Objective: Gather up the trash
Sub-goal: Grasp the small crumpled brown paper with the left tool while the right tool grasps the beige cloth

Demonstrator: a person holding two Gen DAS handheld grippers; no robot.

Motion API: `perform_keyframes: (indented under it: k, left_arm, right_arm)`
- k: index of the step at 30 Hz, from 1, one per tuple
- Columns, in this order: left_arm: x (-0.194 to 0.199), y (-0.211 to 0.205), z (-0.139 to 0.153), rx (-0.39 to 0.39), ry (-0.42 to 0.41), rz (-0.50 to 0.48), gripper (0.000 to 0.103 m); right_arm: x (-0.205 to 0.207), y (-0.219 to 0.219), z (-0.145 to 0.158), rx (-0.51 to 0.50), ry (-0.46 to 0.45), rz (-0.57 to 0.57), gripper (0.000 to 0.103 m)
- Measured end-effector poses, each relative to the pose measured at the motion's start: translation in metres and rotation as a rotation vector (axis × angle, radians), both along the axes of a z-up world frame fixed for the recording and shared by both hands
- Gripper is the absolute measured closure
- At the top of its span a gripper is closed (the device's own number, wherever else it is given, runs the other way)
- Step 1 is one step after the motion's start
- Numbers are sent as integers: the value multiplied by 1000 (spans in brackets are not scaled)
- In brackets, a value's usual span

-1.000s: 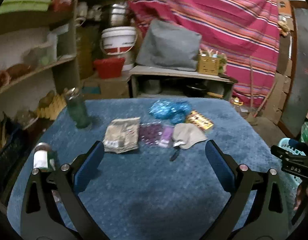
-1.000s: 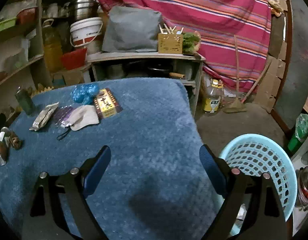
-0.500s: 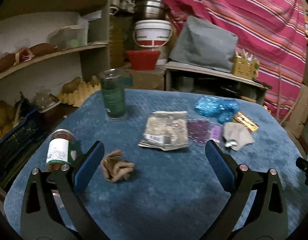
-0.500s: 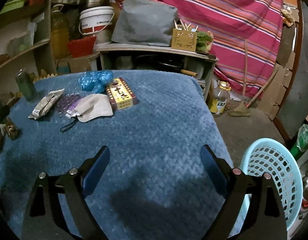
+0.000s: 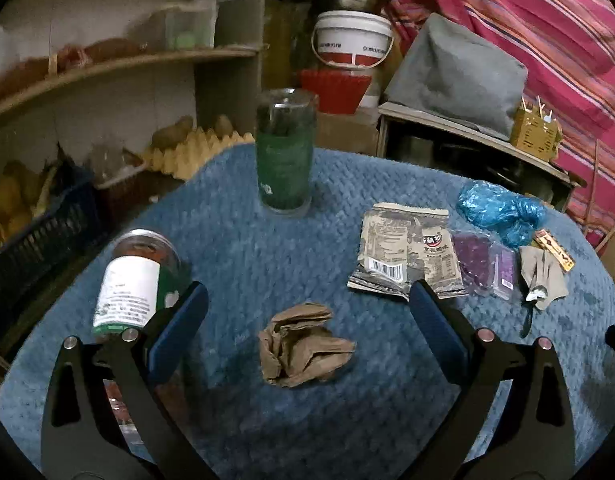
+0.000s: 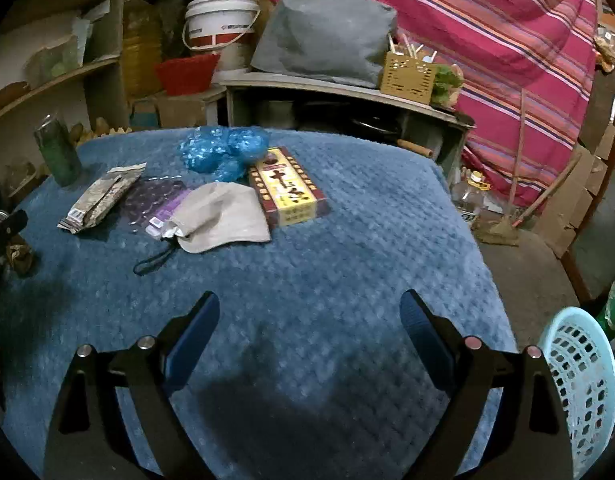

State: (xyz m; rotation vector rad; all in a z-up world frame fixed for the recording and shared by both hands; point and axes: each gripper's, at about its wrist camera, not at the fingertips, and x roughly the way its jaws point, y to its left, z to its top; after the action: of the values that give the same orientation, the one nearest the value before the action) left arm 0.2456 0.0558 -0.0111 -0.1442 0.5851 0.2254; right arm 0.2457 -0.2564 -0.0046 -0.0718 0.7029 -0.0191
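Holding my left gripper (image 5: 307,322) spread wide, I see the crumpled brown paper (image 5: 303,346) lying on the tabletop (image 5: 267,248) straight ahead between its fingers, far nearer than my empty, equally spread right gripper (image 6: 309,326).

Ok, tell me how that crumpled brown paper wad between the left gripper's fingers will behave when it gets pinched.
The crumpled brown paper wad looks loosely folded with air gaps, so it will probably squash before the left gripper gets firm hold. It seems light and could skid on the blue fleece cover if nudged by one finger. Its irregular shape makes rolling unlikely.
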Motion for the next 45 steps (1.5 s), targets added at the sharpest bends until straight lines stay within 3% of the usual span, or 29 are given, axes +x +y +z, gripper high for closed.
perform_keyframes:
  k: [3,5,10,12,14,18,28,33,36,37,45]
  left_arm:
    - [2,1,-3,-8,10,-15,12]
    - [6,0,-7,-10,36,-37,24]
    - [11,-3,-14,-12,84,-60,28]
    - [14,2,-18,-49,105,-65,37]
    - [17,7,-23,-89,130,-68,54]
    - [15,11,-24,-114,128,-67,54]
    - [-1,-12,0,38,15,-97,55]
    - [-2,-15,2,54,6,-109,55]
    - [-3,-15,2,57,5,-110,55]
    - [-3,-15,2,55,7,-110,55]
    - [-18,-22,7,73,-3,-101,55]
  right_arm:
    - [8,7,-1,11,2,13,13]
    - [14,14,-2,9,5,25,13]
    - [31,36,-2,-10,1,68,13]
    - [37,44,-2,-19,0,81,13]
    - [45,52,-3,-25,0,92,13]
    - [60,64,-4,-32,11,107,13]
    - [87,82,-21,-78,82,82,14]
    - [95,80,-29,-47,144,103,39]
    - [93,77,-27,-6,162,143,65]
    - [91,75,-26,10,167,152,78]
    - [59,48,-1,71,126,153,82]
